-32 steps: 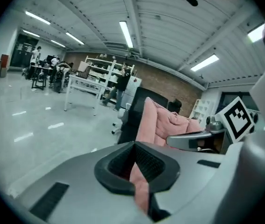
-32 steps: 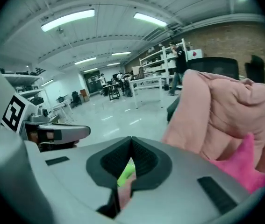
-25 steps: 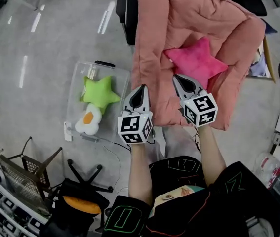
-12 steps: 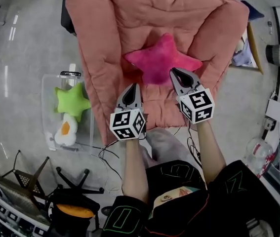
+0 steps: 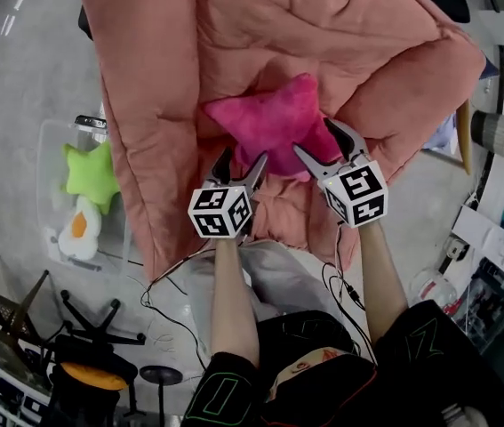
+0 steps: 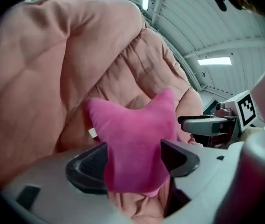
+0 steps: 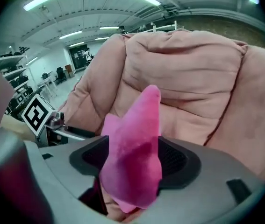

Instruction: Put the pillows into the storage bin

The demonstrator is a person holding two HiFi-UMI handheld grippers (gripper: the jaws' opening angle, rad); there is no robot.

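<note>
While both tools straddle the pink star pillow (image 5: 269, 118) on the seat of the armchair (image 5: 145, 105), neither grips it yet. Jaws of left gripper (image 5: 243, 160) and right gripper (image 5: 318, 140) have just been opening, wide now, with a pillow point between each pair and no squeeze. Risks: a shallow bite on soft tips slipping out, or pinching seat fabric. Storage bin (image 5: 49, 145) sits on the floor left of the armchair.

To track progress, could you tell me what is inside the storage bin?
Green star pillow and fried-egg pillow; the chair covers one side of the bin.
</note>
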